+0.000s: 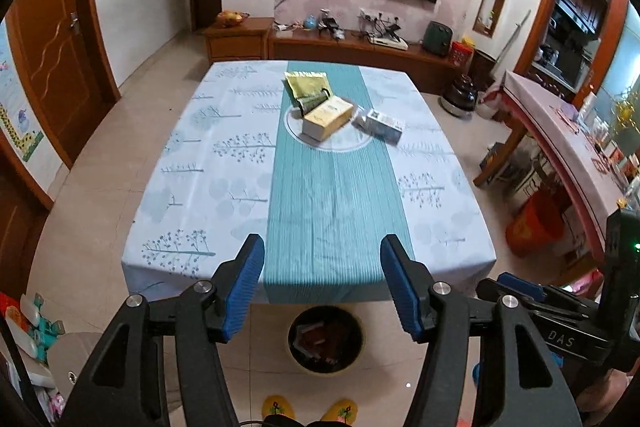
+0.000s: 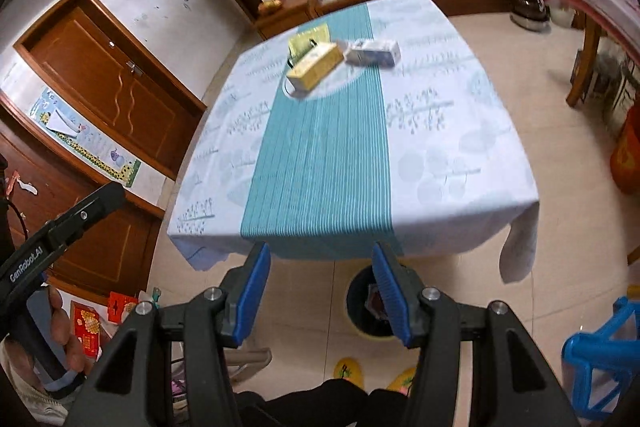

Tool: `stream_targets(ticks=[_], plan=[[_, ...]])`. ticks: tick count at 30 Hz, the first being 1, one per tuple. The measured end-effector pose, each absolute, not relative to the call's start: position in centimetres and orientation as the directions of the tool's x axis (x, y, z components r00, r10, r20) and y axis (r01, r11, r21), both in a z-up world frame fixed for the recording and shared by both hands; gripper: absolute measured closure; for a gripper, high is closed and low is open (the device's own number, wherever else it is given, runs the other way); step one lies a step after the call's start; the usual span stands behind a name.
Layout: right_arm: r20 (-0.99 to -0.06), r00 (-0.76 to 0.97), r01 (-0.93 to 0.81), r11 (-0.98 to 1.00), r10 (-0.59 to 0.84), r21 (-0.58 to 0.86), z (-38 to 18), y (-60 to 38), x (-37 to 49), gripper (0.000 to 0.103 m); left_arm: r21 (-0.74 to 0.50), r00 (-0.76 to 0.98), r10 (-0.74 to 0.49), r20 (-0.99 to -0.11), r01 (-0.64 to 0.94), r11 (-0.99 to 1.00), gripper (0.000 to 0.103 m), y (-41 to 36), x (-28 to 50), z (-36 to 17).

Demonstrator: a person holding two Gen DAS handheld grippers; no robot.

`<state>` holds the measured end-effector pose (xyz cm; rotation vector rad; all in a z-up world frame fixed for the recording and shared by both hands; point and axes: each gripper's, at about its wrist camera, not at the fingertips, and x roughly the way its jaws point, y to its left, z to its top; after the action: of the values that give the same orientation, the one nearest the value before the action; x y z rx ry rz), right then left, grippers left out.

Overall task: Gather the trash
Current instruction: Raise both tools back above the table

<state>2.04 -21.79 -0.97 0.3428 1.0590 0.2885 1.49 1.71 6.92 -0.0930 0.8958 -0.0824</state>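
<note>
A yellow box (image 1: pixel 327 117) lies near the far end of the clothed table (image 1: pixel 224 155), with a white-and-blue box (image 1: pixel 380 123) to its right and a yellow-green packet (image 1: pixel 306 83) behind it. A dark item is half hidden behind the yellow box. A round trash bin (image 1: pixel 325 339) holding dark trash stands on the floor below the table's near edge. My left gripper (image 1: pixel 322 247) is open and empty above that edge. My right gripper (image 2: pixel 320 253) is open and empty there too. The right wrist view shows the yellow box (image 2: pixel 316 65), white box (image 2: pixel 374 53), packet (image 2: pixel 308 39) and bin (image 2: pixel 362 311).
A TV cabinet (image 1: pixel 352 47) with clutter runs along the far wall. A second covered table (image 1: pixel 560 131) stands at the right, with a red bag (image 1: pixel 534 223) under it. A blue plastic stool (image 2: pixel 600 351) is at my right. Wooden doors (image 1: pixel 56 59) line the left wall.
</note>
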Motion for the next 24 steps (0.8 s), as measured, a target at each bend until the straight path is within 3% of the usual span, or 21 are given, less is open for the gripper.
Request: stream_targets(ticks=[11, 16, 24], plan=[[-0.787, 0.484, -0.093, 0.917, 0.383, 0.389, 0.4, -20.8, 5.6, 0.050, -0.041, 0.579, -0.109, -0.808, 0.130, 0.991, 0.044, 1.5, 6.0, 6.4], [-0.808, 0.472, -0.060, 0.927, 0.354, 0.371, -0.8, -19.5, 9.1, 0.049, 0.014, 0.532, -0.079, -0.843, 0.168, 0.986, 0.044, 2.3, 11.4, 3.5], [-0.854, 0.438, 0.064, 0.939, 0.279, 0.339, -2.8, -16.4, 20.0, 0.049, 0.008, 0.476, -0.119, -0.871, 0.256, 0.967, 0.044, 6.7, 26.2, 0.4]])
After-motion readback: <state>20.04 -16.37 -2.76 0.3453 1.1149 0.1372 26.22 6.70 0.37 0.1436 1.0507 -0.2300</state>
